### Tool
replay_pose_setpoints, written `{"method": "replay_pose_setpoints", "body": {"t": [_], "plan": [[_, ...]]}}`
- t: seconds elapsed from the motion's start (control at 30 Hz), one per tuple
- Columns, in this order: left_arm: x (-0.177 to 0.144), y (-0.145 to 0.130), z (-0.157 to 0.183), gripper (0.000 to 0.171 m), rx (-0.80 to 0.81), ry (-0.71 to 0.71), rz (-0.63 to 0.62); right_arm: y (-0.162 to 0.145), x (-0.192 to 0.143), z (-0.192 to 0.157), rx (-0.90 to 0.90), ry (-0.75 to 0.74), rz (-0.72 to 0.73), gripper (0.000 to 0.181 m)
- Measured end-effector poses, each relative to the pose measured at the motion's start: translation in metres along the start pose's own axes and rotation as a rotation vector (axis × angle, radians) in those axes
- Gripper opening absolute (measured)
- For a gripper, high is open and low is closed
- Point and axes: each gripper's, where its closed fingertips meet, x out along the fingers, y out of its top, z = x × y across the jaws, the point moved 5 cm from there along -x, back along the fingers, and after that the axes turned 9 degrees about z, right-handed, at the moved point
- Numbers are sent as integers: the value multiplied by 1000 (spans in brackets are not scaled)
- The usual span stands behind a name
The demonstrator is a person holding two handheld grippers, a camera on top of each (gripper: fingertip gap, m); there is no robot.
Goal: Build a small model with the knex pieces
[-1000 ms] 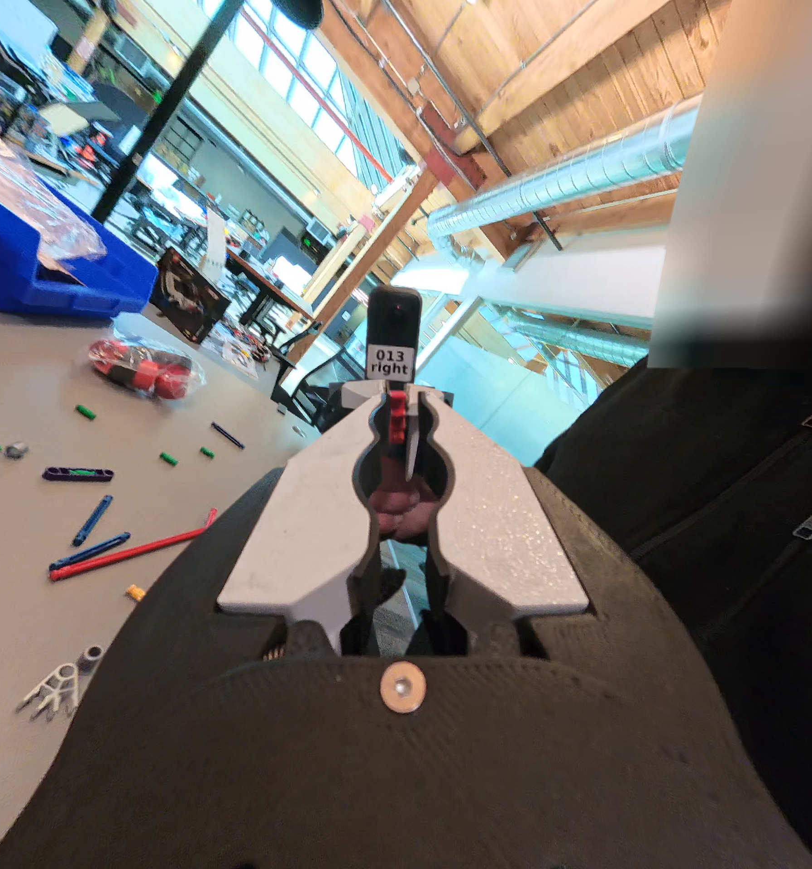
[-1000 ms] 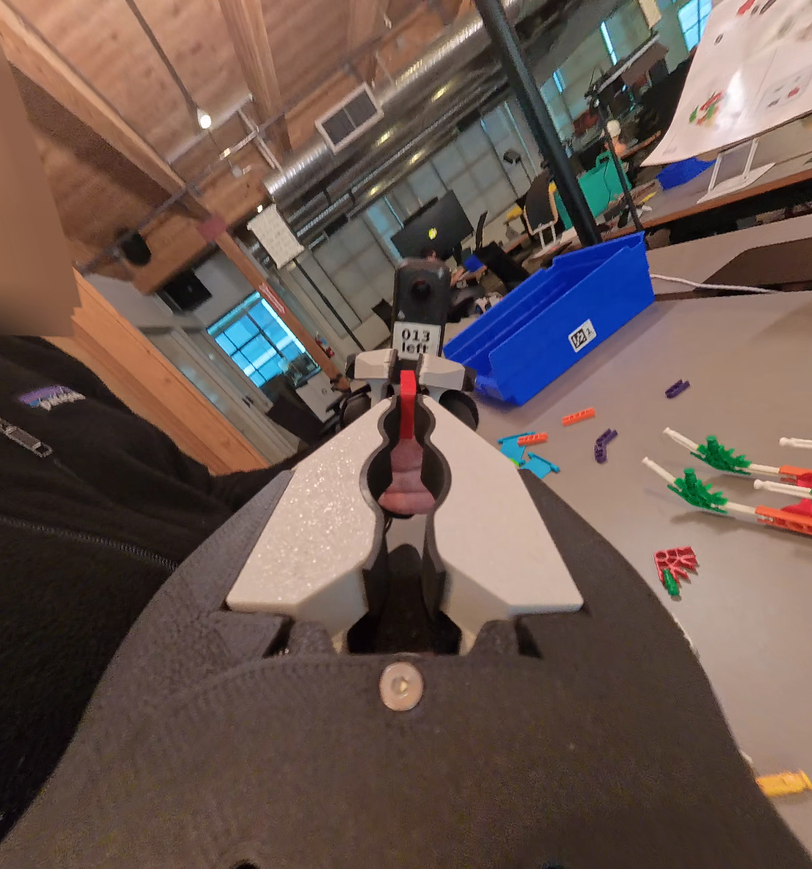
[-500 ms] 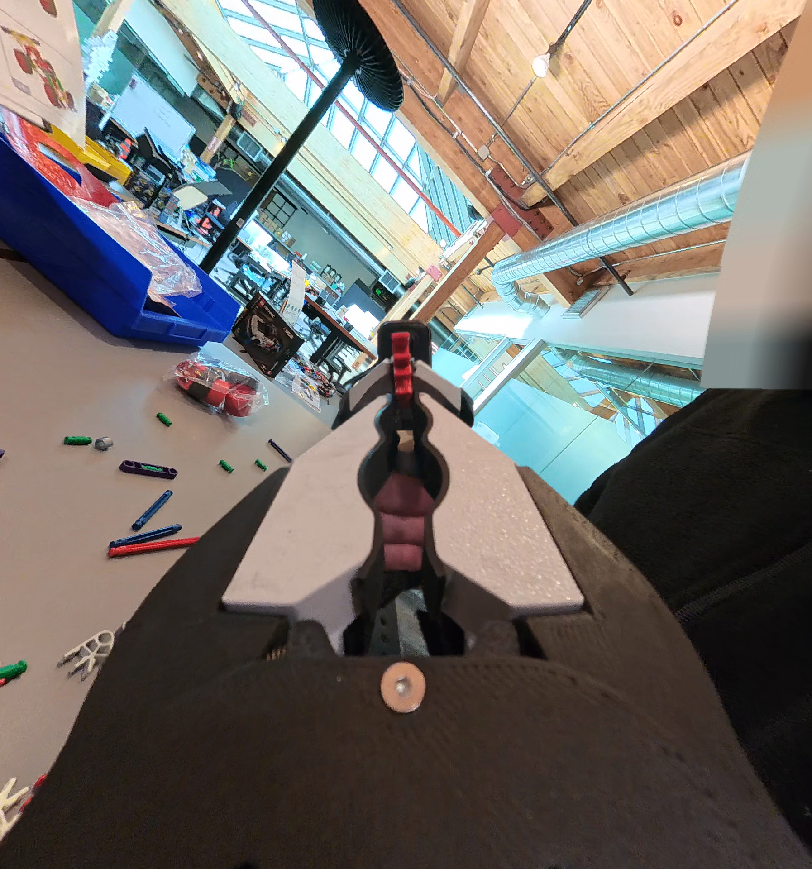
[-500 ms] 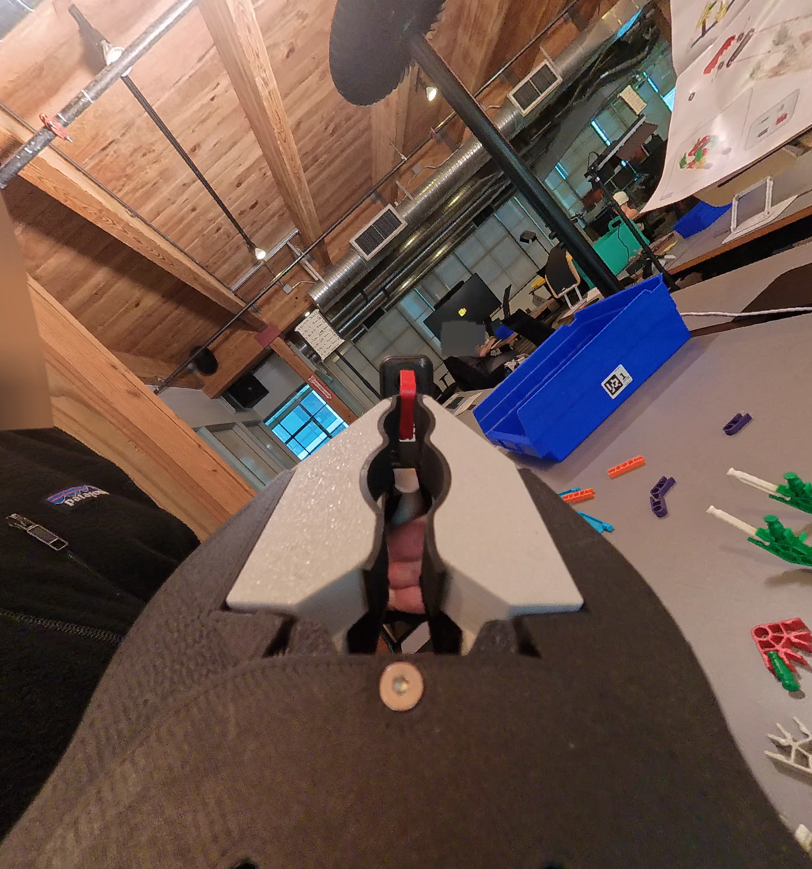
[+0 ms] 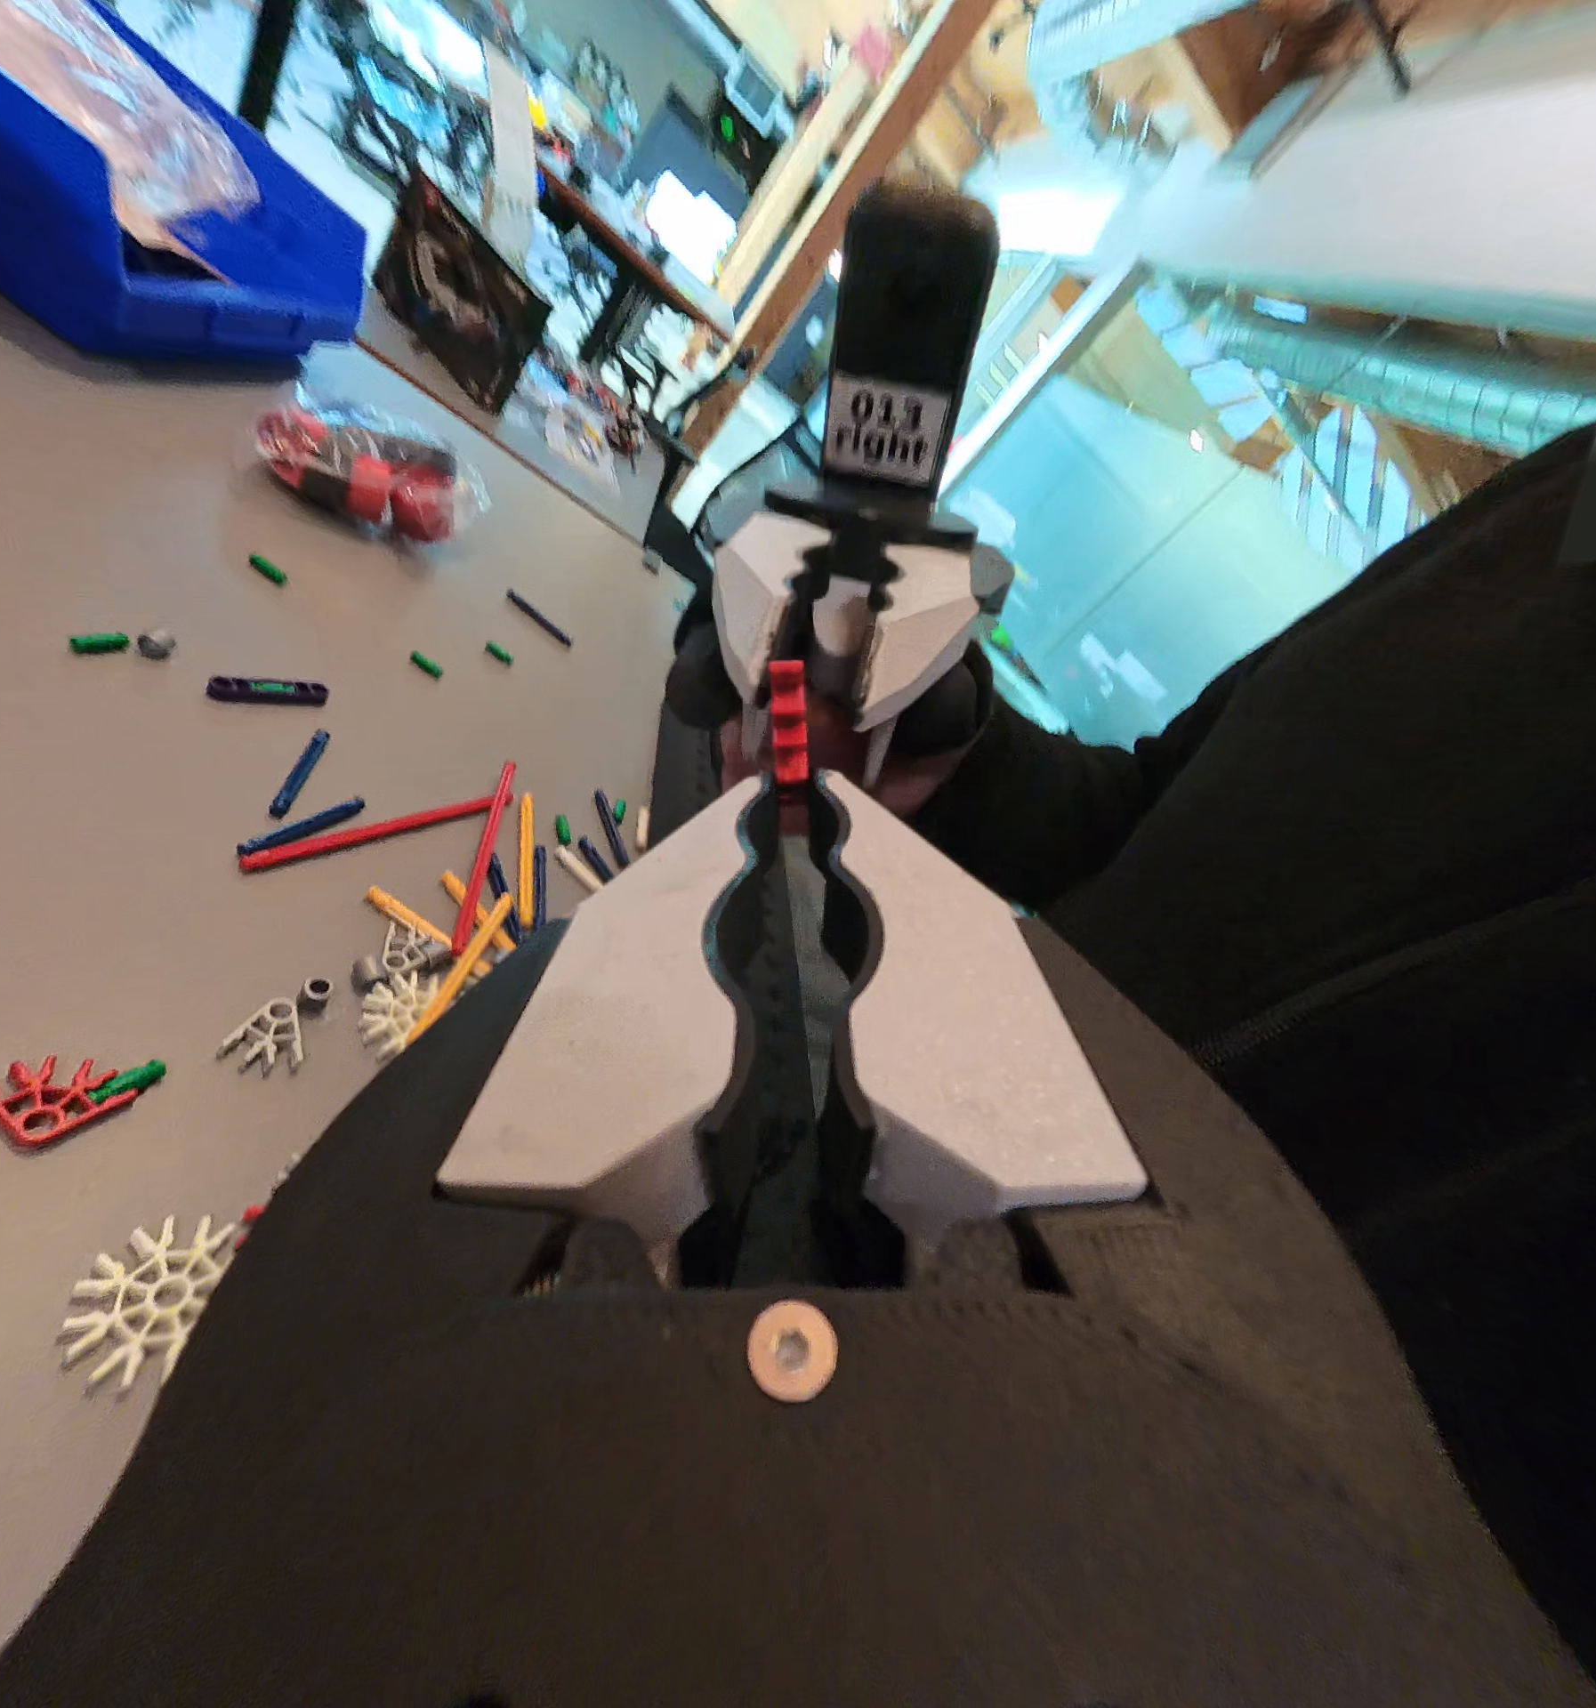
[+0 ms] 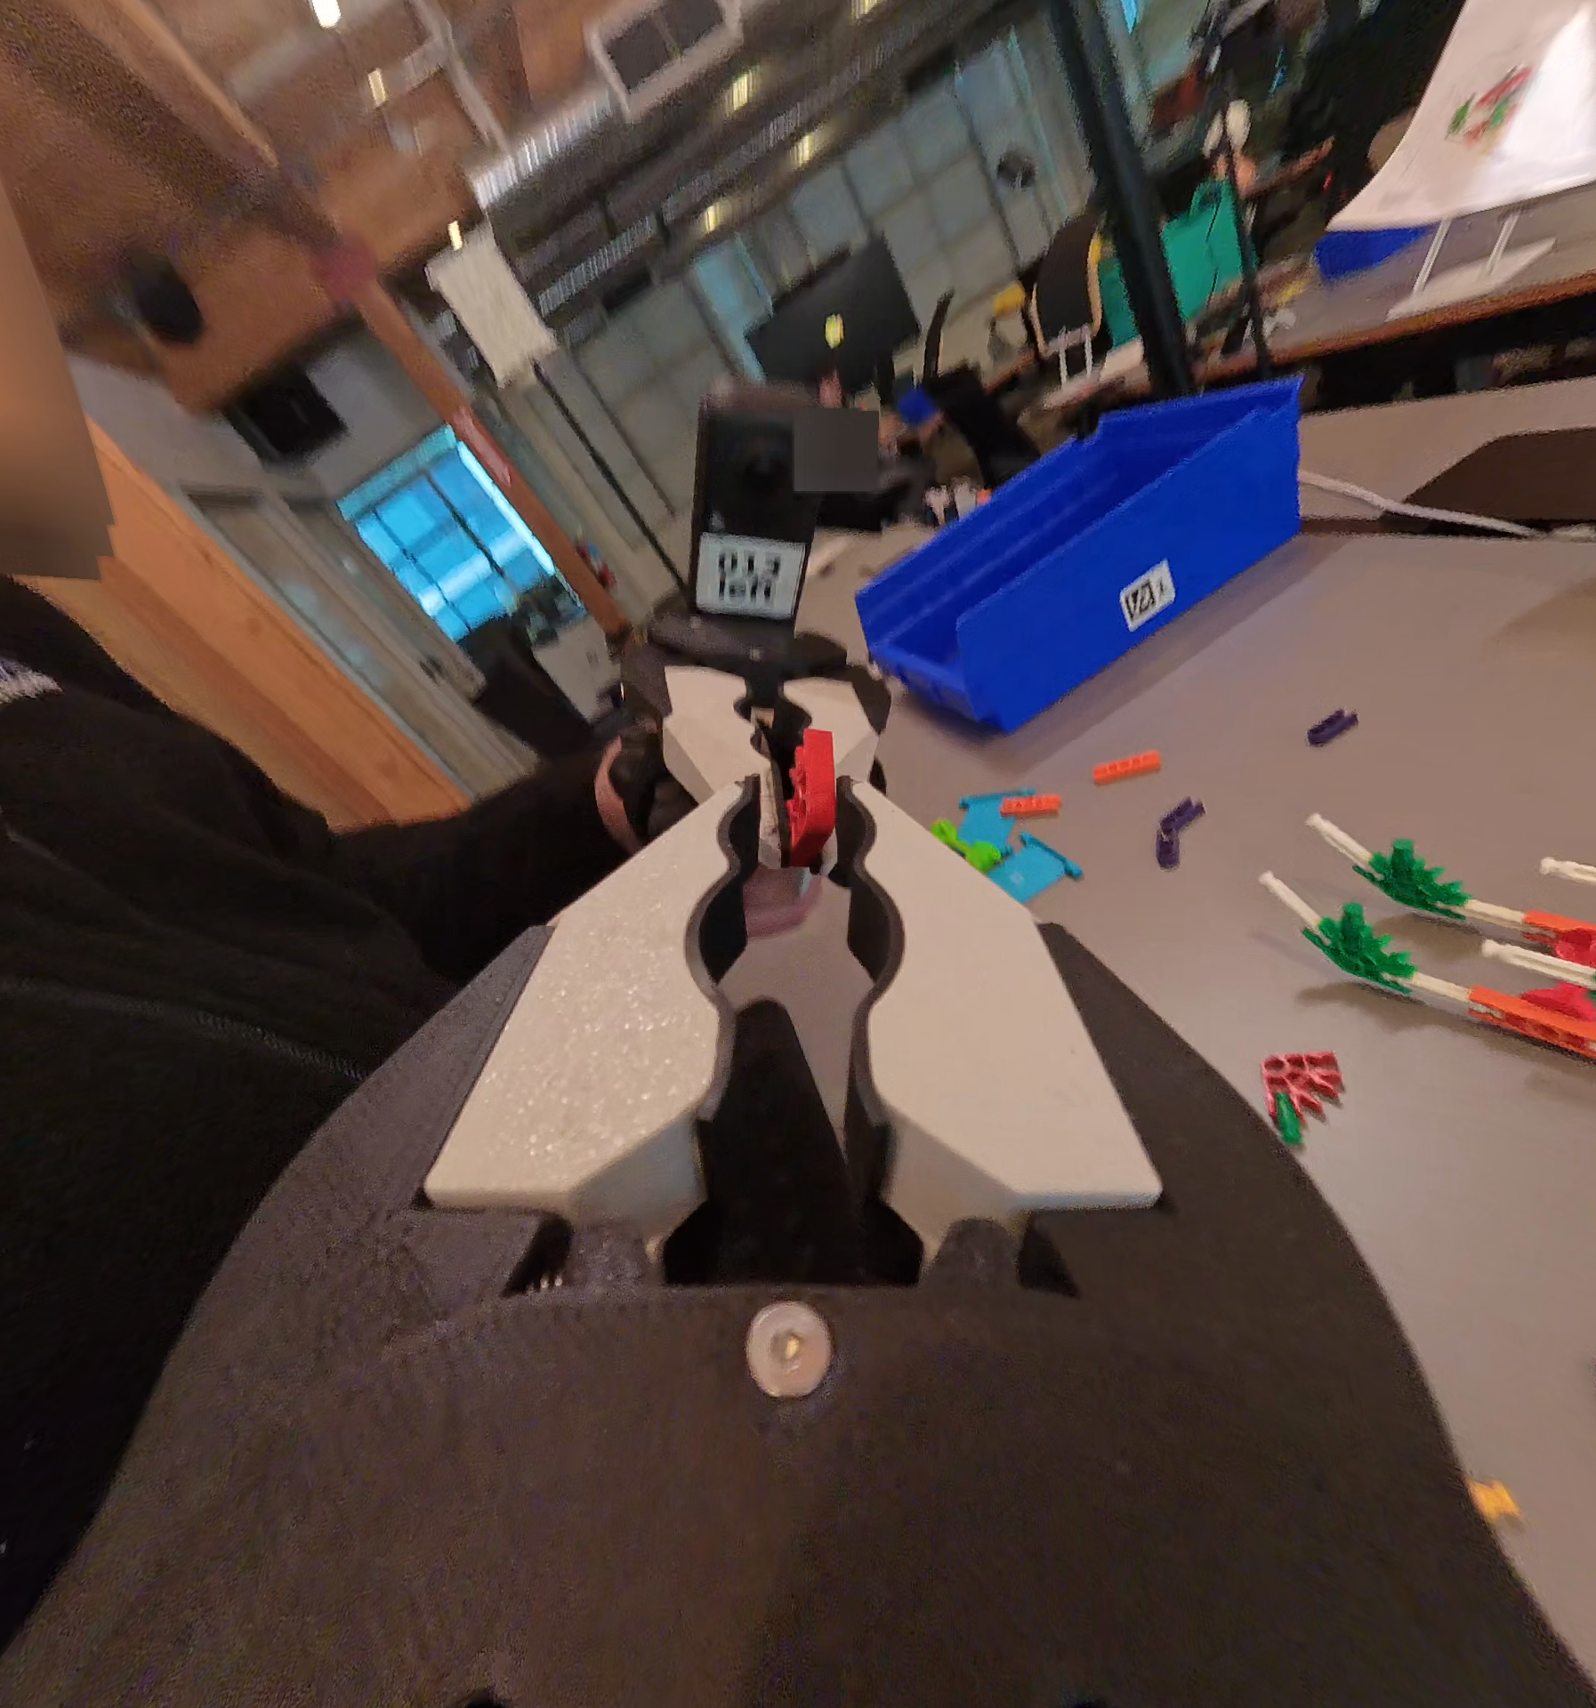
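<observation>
While the red connector hangs above the bench, clamped in the tips of the left tongs, the right tongs meet it nose to nose, slightly parted on either side of it; whether they press it I cannot tell. Loose rods and connectors lie on the bench to the left. Farther off, a clear bag holds red and black parts, a blue bin holds crumpled clear plastic, and another blue bin's contents are hidden.
</observation>
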Motion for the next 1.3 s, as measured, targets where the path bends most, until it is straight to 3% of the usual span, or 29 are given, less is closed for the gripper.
{"method": "replay_pose_setpoints", "body": {"t": [0.2,0.37,0.47,0.57,0.7,0.93,1.13,1.3], "plan": [[2,-14,-3,3,54,2,-280,-19,1,-1,-97,-22,-286,5],[1,-15,-18,5,30,-2,-324,-24,0,9,-37,-55,-280,4],[-8,-12,-48,8,129,133,-335,-25,-7,29,53,-119,-207,4],[-27,-26,-95,11,296,362,-501,-34,-17,58,124,-229,-178,3],[-38,-39,-134,22,478,512,-655,-53,-26,93,217,-342,-160,3],[-28,-53,-158,26,518,532,-694,-80,-22,129,315,-453,-161,4],[-13,-64,-161,25,546,498,-711,-90,-12,143,350,-502,-209,4],[-4,-72,-164,25,608,565,-690,-96,-7,148,367,-515,-245,3]]}}
